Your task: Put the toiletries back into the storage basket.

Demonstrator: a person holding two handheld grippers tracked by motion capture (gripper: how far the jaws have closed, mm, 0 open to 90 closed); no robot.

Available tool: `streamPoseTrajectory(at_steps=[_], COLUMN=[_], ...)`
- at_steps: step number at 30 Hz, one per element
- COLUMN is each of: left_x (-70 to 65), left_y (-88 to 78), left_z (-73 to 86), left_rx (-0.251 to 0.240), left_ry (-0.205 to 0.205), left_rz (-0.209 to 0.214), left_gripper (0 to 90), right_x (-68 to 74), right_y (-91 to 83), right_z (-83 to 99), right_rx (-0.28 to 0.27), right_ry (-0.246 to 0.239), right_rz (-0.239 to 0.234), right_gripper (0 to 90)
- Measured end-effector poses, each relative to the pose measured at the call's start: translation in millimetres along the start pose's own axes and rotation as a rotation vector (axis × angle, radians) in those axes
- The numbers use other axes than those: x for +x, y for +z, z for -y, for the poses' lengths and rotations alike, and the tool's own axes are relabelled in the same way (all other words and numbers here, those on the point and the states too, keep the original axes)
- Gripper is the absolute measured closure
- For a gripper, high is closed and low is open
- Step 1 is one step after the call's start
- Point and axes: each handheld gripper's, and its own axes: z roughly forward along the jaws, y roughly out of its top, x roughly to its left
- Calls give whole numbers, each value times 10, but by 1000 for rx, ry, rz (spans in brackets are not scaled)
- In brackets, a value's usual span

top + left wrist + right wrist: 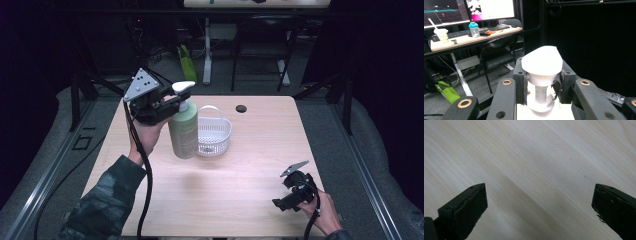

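Two grippers: left gripper (172,100), upper left, clamps pump bottle (183,129) beside basket (213,133); right gripper (292,192), lower right, jaws spread.

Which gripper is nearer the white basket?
Left. The left gripper holds the green pump bottle by its neck right beside the white basket; the right gripper sits open at the table's near right, well away.

My matt black plastic jaws hold a smooth green plastic bottle (183,131) above the pale matt wood table (250,150).
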Motion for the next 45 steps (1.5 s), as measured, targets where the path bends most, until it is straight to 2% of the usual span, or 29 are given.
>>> streamPoseTrajectory(at_steps=[45], left_x=[44], left_y=[425], left_z=[-343], left_rx=[-20], left_ry=[23], left_rz=[-1], left_gripper=[671], right_x=[6], right_y=[4], right_z=[0], right_rx=[11], right_ry=[2], right_rz=[2], right_gripper=[2])
